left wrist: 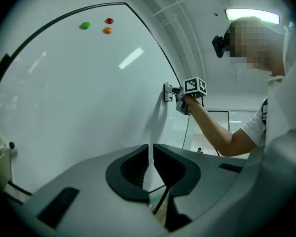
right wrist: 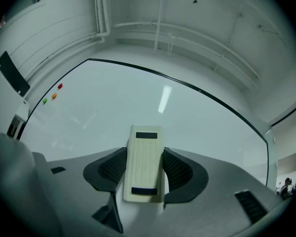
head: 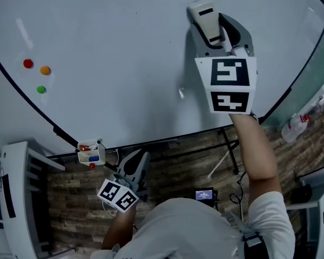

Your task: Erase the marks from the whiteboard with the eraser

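A cream eraser point(head: 207, 20) with two dark patches is pressed flat against the whiteboard point(head: 108, 47). My right gripper point(head: 216, 34) is shut on the eraser point(right wrist: 144, 164), which sticks out forward between the jaws toward the board point(right wrist: 138, 98). In the left gripper view the eraser point(left wrist: 168, 92) meets the board at its right side. I see no clear ink marks near it. My left gripper point(head: 139, 161) hangs low below the board's bottom edge, its jaws point(left wrist: 150, 167) shut with nothing between them.
Red point(head: 27, 63), orange point(head: 45, 70) and green point(head: 41, 89) magnets sit at the board's left. A small tray point(head: 89, 152) with markers hangs on the lower frame. White furniture point(head: 16, 198) stands at left, a spray bottle point(head: 297, 124) at right, wood-look floor below.
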The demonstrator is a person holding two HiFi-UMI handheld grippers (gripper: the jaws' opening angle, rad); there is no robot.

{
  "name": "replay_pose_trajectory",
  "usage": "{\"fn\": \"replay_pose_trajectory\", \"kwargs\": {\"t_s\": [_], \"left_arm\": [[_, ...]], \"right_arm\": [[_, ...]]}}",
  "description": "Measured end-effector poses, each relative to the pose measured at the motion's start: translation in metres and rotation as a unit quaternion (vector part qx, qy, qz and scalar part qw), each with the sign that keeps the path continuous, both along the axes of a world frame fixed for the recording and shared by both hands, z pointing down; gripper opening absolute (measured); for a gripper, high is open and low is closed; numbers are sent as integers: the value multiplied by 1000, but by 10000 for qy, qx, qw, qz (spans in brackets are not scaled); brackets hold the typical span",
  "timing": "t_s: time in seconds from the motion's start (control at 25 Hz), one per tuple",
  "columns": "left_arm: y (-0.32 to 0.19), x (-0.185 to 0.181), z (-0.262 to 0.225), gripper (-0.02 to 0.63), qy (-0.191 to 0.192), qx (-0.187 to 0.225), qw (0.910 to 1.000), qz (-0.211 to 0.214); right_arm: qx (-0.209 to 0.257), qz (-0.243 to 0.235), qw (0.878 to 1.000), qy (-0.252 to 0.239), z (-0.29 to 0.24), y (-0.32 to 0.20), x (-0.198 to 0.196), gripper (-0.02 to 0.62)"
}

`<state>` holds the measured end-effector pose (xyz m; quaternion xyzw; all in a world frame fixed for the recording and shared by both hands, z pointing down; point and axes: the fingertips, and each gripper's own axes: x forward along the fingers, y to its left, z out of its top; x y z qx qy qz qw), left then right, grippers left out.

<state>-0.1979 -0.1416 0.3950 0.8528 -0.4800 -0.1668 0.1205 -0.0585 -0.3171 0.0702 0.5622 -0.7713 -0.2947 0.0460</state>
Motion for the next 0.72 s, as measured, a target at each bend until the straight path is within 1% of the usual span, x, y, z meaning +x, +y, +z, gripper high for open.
{"fn": "replay_pose_trajectory", "kwargs": {"t_s": [0.16, 0.44, 0.56, 0.72], "left_arm": [[-2, -3, 3, 35, 47, -15, 10000, -2], [-8, -7, 7, 35, 131, -43, 9999, 12], [-8, -7, 7, 35, 139, -55, 9999, -12], [-7, -7, 8, 35, 136, -87, 9999, -27]], "right_arm": [[26, -77, 9998, 174, 8, 3, -15, 253], [40, -297, 9963, 802, 40, 9, -58, 253], [-42, -378, 9943, 992, 57, 14, -68, 253], [-87, -431, 9929, 1108, 73, 17, -76, 252]]}}
